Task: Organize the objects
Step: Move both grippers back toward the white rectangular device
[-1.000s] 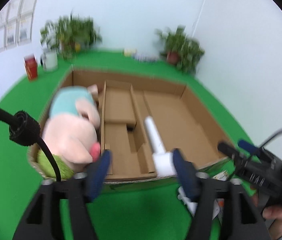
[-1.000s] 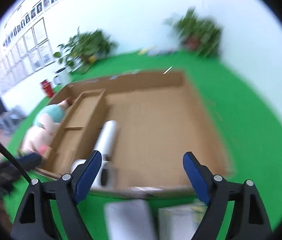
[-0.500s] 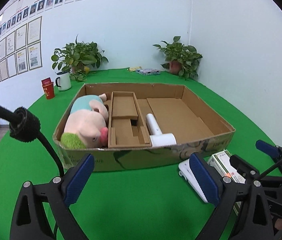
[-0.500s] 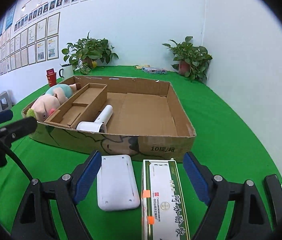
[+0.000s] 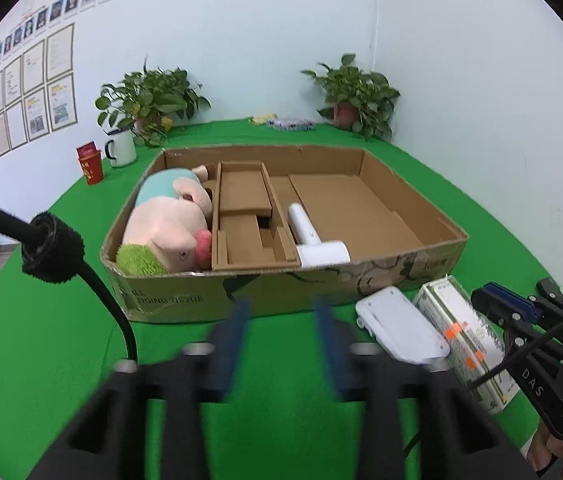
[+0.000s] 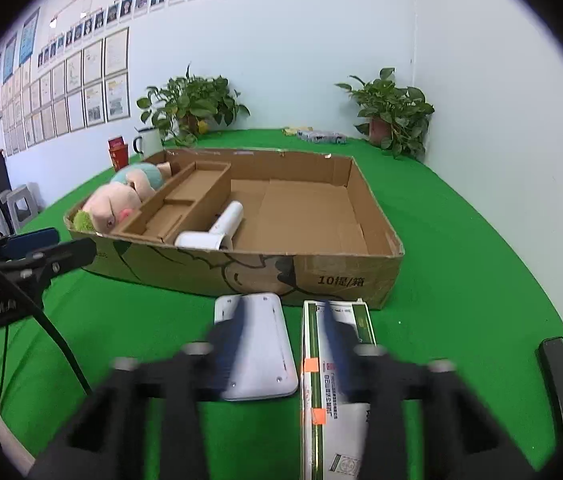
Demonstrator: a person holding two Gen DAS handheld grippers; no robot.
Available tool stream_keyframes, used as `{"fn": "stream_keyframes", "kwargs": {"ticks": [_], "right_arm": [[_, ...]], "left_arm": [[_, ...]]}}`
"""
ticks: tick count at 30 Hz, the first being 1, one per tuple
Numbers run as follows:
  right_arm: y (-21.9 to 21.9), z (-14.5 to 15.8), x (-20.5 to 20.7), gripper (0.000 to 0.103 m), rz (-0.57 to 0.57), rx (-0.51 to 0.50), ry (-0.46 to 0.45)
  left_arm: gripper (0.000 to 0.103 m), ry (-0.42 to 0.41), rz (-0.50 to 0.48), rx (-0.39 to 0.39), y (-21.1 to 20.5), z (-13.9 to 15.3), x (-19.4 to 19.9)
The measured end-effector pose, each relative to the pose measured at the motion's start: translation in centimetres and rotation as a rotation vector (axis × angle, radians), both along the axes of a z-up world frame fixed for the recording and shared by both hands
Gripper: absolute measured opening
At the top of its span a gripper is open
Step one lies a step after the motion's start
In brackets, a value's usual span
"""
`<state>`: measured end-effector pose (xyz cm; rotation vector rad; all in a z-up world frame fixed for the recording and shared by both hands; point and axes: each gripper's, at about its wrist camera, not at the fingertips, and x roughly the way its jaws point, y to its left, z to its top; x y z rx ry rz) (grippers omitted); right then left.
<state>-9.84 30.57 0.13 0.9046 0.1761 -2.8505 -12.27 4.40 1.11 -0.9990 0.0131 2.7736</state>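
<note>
The left gripper [image 5: 281,340] is blurred, its blue pads partly apart with nothing between them, poised over green turf ahead of the cardboard box [image 5: 185,300]. The right gripper [image 6: 285,344] is likewise blurred and part-open; whether its pads touch anything cannot be told. Below it lie a white flat device [image 6: 259,348] and a green-edged carton [image 6: 337,376], side by side, long axes pointing toward the box wall. Inside the box, a white hair dryer [image 5: 313,240] lies beside the cardboard divider [image 5: 245,220], handle pointing to the far wall. A plush pig [image 5: 169,224] fills the left compartment, snout toward the near wall.
</note>
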Motion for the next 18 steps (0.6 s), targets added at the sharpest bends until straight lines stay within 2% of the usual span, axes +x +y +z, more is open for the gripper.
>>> {"fn": "stream_keyframes", "kwargs": {"ticks": [3, 4, 5, 6, 7, 8, 9, 11, 14, 18], "right_arm": [[-0.3, -0.3, 0.2, 0.01, 0.003, 0.015, 0.004], [-0.3, -0.2, 0.3, 0.014, 0.006, 0.018, 0.01], [-0.4, -0.3, 0.3, 0.032, 0.003, 0.025, 0.01], [-0.4, -0.4, 0.3, 0.049, 0.001, 0.031, 0.009], [-0.4, -0.6, 0.1, 0.084, 0.006, 0.026, 0.004], [-0.3, -0.7, 0.1, 0.087, 0.012, 0.019, 0.001], [-0.2, -0.8, 0.0, 0.087, 0.013, 0.017, -0.011], [-0.1, -1.1, -0.2, 0.087, 0.009, 0.012, -0.027], [0.5, -1.4, -0.2, 0.088, 0.017, -0.03, -0.049], [0.5, -1.5, 0.8, 0.088, 0.117, -0.088, -0.051]], "left_arm": [[0.011, -0.016, 0.013, -0.019, 0.0, -0.9, -0.4], [0.015, -0.01, 0.024, -0.021, 0.0, -1.0, -0.3], [0.021, -0.01, 0.034, -0.02, -0.1, -1.1, -0.4], [0.042, -0.016, 0.032, -0.007, -0.2, -1.3, -0.5], [0.067, -0.023, 0.019, 0.031, -0.4, -1.3, -0.7], [0.073, -0.026, 0.006, 0.068, -0.7, -1.3, -0.7], [0.074, -0.029, -0.006, 0.111, -0.9, -1.3, -0.8], [0.074, -0.054, -0.033, 0.151, -0.9, -1.5, -1.1], [0.074, -0.076, -0.056, 0.155, -0.6, -1.8, -1.5], [0.074, -0.12, -0.118, 0.278, -0.9, -2.3, -2.2]]}}
